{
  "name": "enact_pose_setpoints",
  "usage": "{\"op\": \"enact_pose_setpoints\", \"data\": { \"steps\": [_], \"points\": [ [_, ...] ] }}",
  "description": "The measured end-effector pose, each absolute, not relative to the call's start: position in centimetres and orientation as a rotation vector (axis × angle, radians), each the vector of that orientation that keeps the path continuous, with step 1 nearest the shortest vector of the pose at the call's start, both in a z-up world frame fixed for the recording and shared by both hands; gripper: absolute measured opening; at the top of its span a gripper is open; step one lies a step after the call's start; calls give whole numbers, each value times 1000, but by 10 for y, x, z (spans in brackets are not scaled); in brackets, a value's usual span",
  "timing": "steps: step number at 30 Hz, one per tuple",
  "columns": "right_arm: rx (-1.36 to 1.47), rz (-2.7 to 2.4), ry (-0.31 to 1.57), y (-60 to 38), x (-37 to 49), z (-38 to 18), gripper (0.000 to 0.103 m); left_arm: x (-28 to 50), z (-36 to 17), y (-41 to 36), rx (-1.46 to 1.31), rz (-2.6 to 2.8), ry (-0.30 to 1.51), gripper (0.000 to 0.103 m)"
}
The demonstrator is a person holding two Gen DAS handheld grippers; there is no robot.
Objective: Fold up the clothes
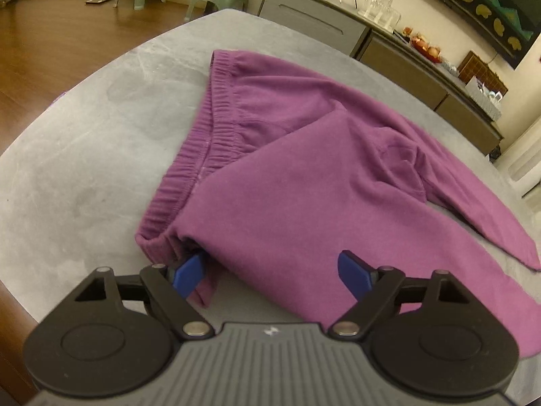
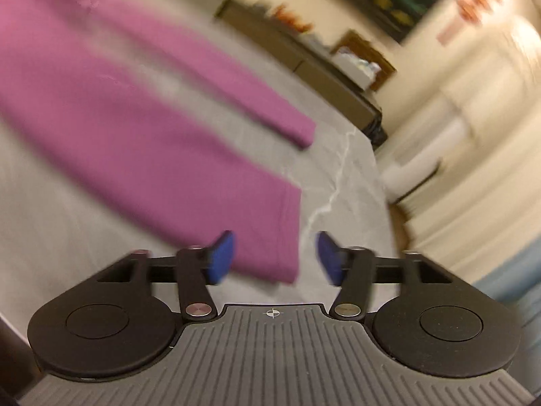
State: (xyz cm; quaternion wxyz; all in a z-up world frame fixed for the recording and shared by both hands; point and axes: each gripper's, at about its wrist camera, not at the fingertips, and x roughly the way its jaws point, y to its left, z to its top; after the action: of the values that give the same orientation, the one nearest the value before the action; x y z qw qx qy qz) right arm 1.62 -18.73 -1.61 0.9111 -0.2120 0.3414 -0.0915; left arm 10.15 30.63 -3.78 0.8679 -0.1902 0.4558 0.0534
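Purple trousers lie along the grey desk, waistband before the released left tongs, leg hems just before the released right tongs.

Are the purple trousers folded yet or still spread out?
Not folded. The purple trousers lie spread on the grey table, both legs apart and extended; only a flap overlaps the waistband.

Warm indoor light is falling evenly, casting only soft shadows. The left wrist view is staying sharp, bending at its fisheye edges. Motion blur is smearing the right wrist view.
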Motion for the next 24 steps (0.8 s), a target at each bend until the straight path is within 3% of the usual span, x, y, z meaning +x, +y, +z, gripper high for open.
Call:
{"op": "enact_pose_setpoints", "data": {
  "steps": [1, 2, 6, 16, 17, 18, 19, 20, 24],
  "points": [
    [-341, -176, 678, -193, 17, -7, 90, 101, -37, 305, -401, 122, 945, 88],
    [-249, -162, 661, -198, 21, 0, 92, 100, -37, 304, -408, 147, 934, 88],
    [-18, -151, 702, -214, 50, 1, 92, 93, -38, 321, -521, 218, 903, 88],
    [-64, 22, 767, -142, 92, -28, 92, 100, -56, 345, -731, 192, 868, 96],
    [-83, 32, 779, -133, 94, -31, 92, 104, -57, 344, -732, 197, 869, 81],
    [-102, 39, 794, -125, 99, -35, 92, 114, -57, 342, -681, 215, 872, 30],
    [-121, 45, 814, -118, 105, -40, 91, 119, -50, 344, -656, 199, 842, 0],
    [-134, 47, 827, -115, 108, -42, 90, 124, -44, 346, -631, 183, 811, 4],
    [-157, 37, 852, -113, 114, -44, 90, 54, 34, 316, -319, -9, 380, 3]
  ]
}}
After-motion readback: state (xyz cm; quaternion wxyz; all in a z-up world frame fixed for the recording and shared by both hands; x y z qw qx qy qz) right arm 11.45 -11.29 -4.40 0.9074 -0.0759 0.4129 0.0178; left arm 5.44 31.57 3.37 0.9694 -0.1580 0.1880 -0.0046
